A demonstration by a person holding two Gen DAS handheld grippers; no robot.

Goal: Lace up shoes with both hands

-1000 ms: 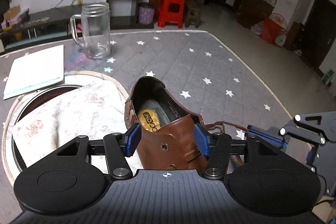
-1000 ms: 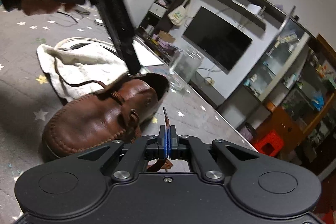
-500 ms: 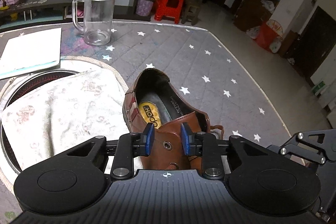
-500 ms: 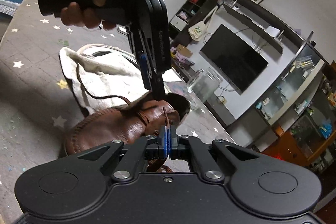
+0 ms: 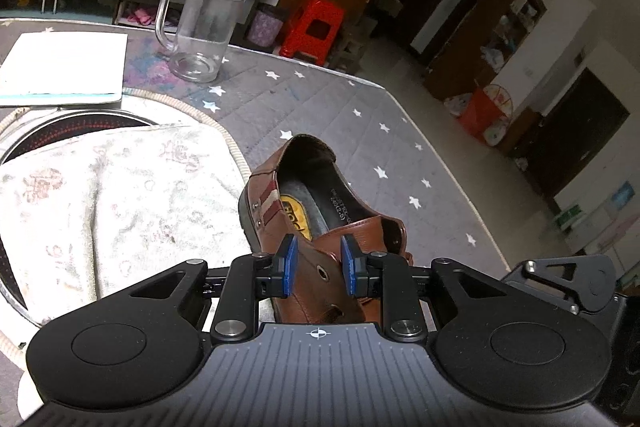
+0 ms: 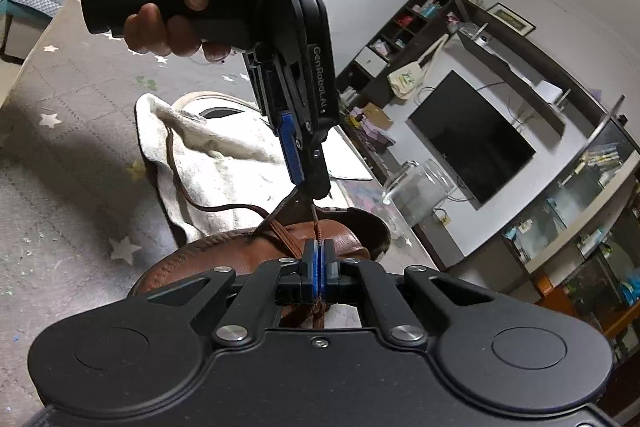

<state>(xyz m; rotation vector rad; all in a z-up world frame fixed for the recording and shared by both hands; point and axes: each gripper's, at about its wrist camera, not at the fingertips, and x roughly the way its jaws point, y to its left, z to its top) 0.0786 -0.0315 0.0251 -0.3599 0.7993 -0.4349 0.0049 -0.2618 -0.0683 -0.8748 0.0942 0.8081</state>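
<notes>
Smooth, glossy brown leather is seen on the shoe (image 5: 320, 219); a clear glass mug (image 5: 200, 31); a nubby cloth towel (image 5: 112, 195).

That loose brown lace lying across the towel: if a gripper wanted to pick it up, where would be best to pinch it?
Probably on the stretch of loose lace draped over the white towel, coming down from above. There it lies in a shallow open curve, clear of the shoe and both grippers, and the soft cloth gives under the fingertips.
</notes>
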